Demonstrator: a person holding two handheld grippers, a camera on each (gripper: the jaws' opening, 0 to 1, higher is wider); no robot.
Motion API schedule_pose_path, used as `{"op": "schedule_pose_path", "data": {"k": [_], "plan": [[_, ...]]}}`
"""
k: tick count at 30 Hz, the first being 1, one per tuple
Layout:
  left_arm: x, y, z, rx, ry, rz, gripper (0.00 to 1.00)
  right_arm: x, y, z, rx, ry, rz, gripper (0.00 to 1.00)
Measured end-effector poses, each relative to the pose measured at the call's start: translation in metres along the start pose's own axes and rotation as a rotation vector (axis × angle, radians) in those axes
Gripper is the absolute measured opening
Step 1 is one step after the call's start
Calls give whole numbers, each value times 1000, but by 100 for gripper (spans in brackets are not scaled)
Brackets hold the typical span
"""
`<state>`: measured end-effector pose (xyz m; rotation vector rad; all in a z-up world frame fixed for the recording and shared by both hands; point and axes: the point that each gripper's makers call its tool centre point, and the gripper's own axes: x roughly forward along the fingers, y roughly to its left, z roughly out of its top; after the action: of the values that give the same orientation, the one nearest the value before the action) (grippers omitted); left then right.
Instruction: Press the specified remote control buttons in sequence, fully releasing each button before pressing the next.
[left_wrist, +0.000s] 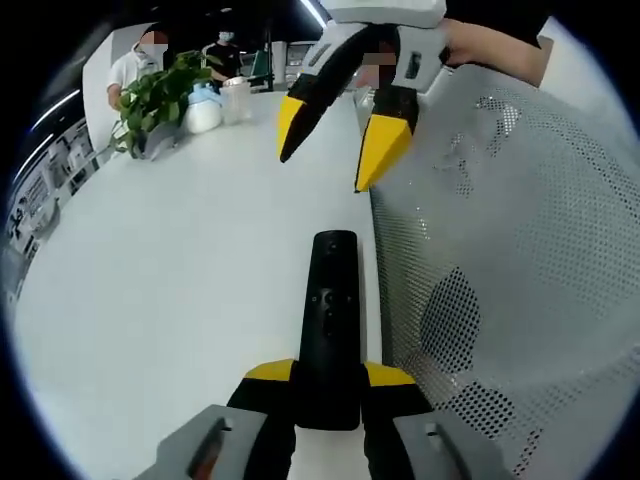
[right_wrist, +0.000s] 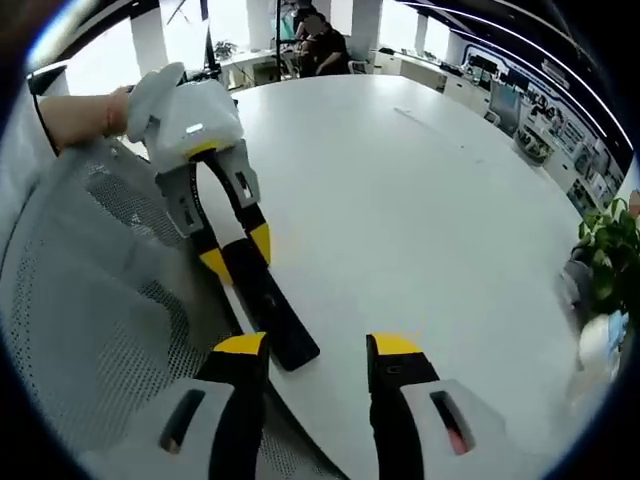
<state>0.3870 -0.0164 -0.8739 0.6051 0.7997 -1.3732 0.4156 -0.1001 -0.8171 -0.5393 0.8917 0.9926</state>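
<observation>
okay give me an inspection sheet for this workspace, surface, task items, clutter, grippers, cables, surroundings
Surface: white round table, bare in the middle.
Job's things: black remote control at the table edge, buttons up.
Clutter: potted plant and white containers at the far side.
Grippers: left gripper shut on the remote's near end; right gripper open above the remote.
Cables: nothing seen.
Surroundings: mesh chair beside the table; people and office desks behind.
</observation>
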Motion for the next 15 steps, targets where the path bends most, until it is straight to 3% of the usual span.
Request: {"op": "schedule_pose_path", "data": {"k": [13, 15], "plan": [[0, 0, 0, -16, -6, 2, 24, 13, 7, -11, 3, 43, 38, 33], [0, 0, 0, -17, -5, 2, 24, 18, 8, -18, -9, 76, 44, 31]]}}
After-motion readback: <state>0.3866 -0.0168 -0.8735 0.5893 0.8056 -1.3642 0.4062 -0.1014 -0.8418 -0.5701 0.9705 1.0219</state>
